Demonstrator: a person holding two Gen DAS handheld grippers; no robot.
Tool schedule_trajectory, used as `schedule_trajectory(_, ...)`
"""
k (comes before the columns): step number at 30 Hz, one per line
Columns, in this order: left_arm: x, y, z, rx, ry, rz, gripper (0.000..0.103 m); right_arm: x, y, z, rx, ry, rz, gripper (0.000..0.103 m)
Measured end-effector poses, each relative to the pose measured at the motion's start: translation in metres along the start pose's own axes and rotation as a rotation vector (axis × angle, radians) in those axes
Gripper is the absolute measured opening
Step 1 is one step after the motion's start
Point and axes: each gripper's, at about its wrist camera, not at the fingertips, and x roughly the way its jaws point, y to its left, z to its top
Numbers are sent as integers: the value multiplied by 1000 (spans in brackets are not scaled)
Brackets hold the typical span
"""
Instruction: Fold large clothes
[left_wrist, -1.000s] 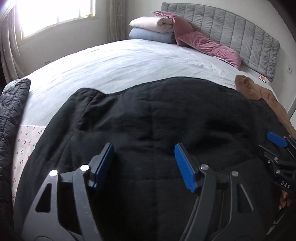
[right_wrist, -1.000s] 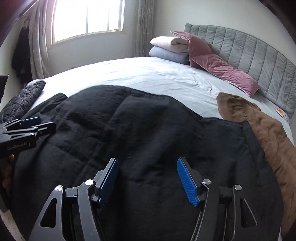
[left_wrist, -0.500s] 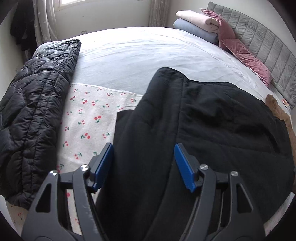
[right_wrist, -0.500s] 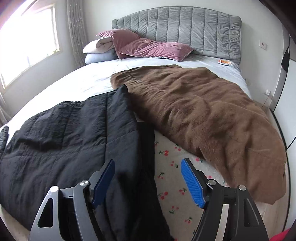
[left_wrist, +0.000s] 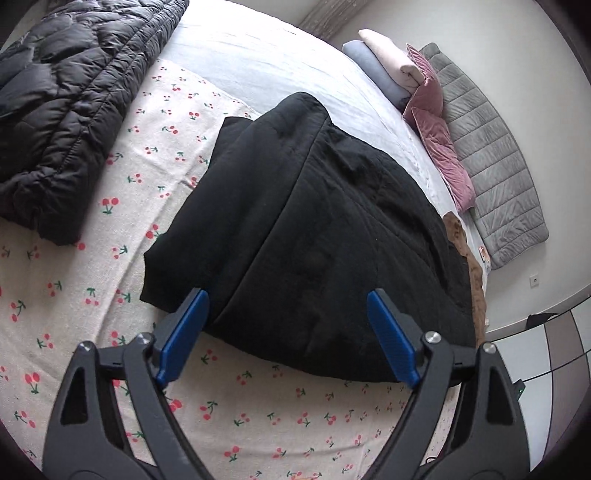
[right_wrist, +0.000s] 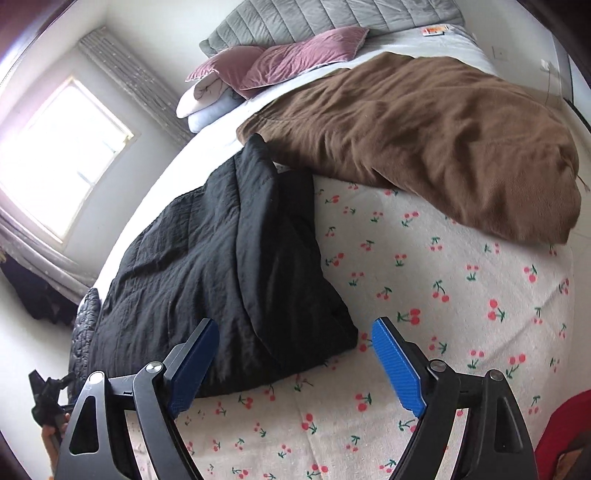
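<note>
A black quilted garment lies folded lengthwise on the cherry-print sheet of the bed. My left gripper hovers at its near left end. Its jaws are opening, and the blue pads straddle the edge without pressing it. In the right wrist view the same garment fills the left half. My right gripper hangs over its near right corner. These jaws are opening too, one pad above the cloth and one above the sheet. Neither gripper holds anything.
A black puffer jacket lies at the left of the bed, a brown garment at the right. Pink pillows, folded blankets and a grey headboard are at the far end. Red cloth shows bottom right.
Both grippers have swung from over the middle of the black garment out to its opposite ends, rolling as they went. Their jaws stand wider than before.
</note>
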Motion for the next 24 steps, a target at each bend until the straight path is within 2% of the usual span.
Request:
schedule_trajectory(4, 4, 22, 5, -109, -52, -39, 86, 20, -14, -9, 94, 37, 35, 86)
schedule_trajectory(5, 3, 25, 5, -119, -86, -22, 83, 27, -17, -10, 108, 36, 25, 85)
schedule_trajectory(7, 3, 30, 5, -115, -131, 96, 71, 34, -23, -13, 96, 11, -59, 83)
schedule_trajectory(8, 6, 33, 5, -102, -135, 197, 71, 33, -24, -14, 91, -9, -63, 83)
schedule_trajectory(9, 11, 39, 4, -104, -120, 261, 73, 31, -22, -15, 91, -14, -82, 83)
schedule_trajectory(11, 10, 50, -2, -135, -103, 206, 74, 25, -14, -16, 74, -6, -154, 83)
schedule_trajectory(13, 1, 45, -8, -113, -96, 226, 74, 15, -3, -18, 50, -9, -186, 84)
schedule_trajectory(17, -17, 18, -25, -26, -69, 286, 77, -16, 38, -30, -34, -26, -165, 85)
schedule_trajectory(20, -34, -9, -41, 27, -63, 293, 86, -41, 82, -43, -145, -52, -158, 86)
schedule_trajectory(24, -50, -43, -69, 109, -58, 326, 97, -63, 133, -72, -254, -77, -150, 92)
